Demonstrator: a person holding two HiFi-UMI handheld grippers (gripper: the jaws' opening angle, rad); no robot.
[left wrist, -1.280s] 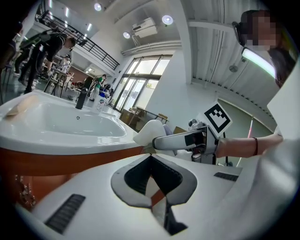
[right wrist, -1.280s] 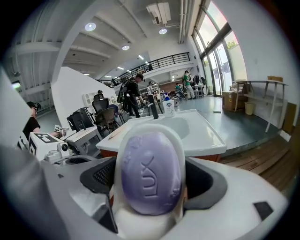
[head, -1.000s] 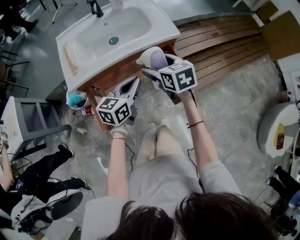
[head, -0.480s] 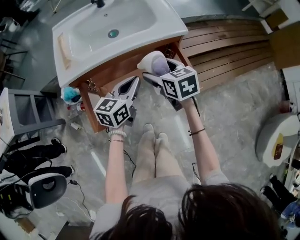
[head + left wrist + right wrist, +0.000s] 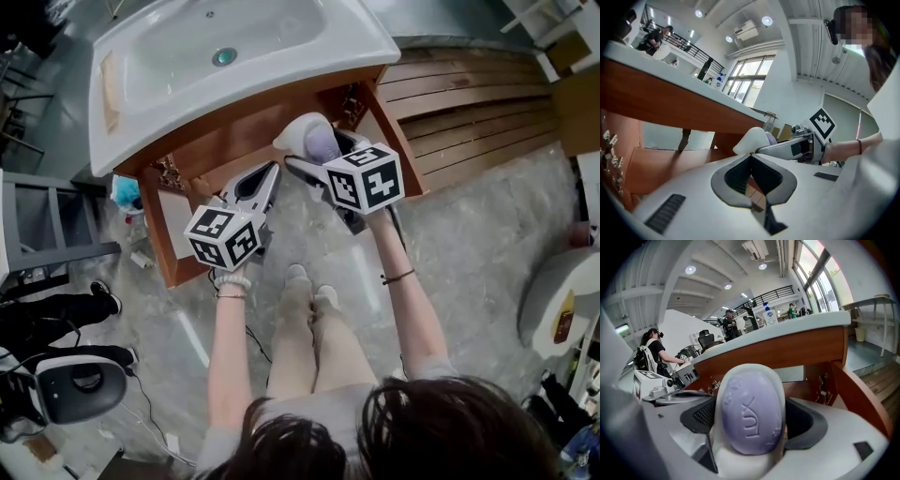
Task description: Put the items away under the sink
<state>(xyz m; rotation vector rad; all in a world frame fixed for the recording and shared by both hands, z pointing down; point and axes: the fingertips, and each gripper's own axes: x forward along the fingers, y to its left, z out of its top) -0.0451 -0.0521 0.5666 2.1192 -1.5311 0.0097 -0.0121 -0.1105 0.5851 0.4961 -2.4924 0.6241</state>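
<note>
Soap (image 5: pixel 749 411), purple, sits in a white dish (image 5: pixel 292 127) pinched by the right hand-held gripper (image 5: pixel 317 145) before the open sink cabinet (image 5: pixel 225 141), whose interior is shadowed. The left hand-held gripper (image 5: pixel 270 171) is pressed together and empty, above the grey floor (image 5: pixel 469 244).

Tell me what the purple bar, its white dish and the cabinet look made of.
The purple bar: soap, waxy matte, with a stamped brand and moulded flowers. The white dish: smooth, faintly glossy, plastic or ceramic; can't tell. The cabinet: reddish-brown wood or wood-look laminate, satin, even colour.
</note>
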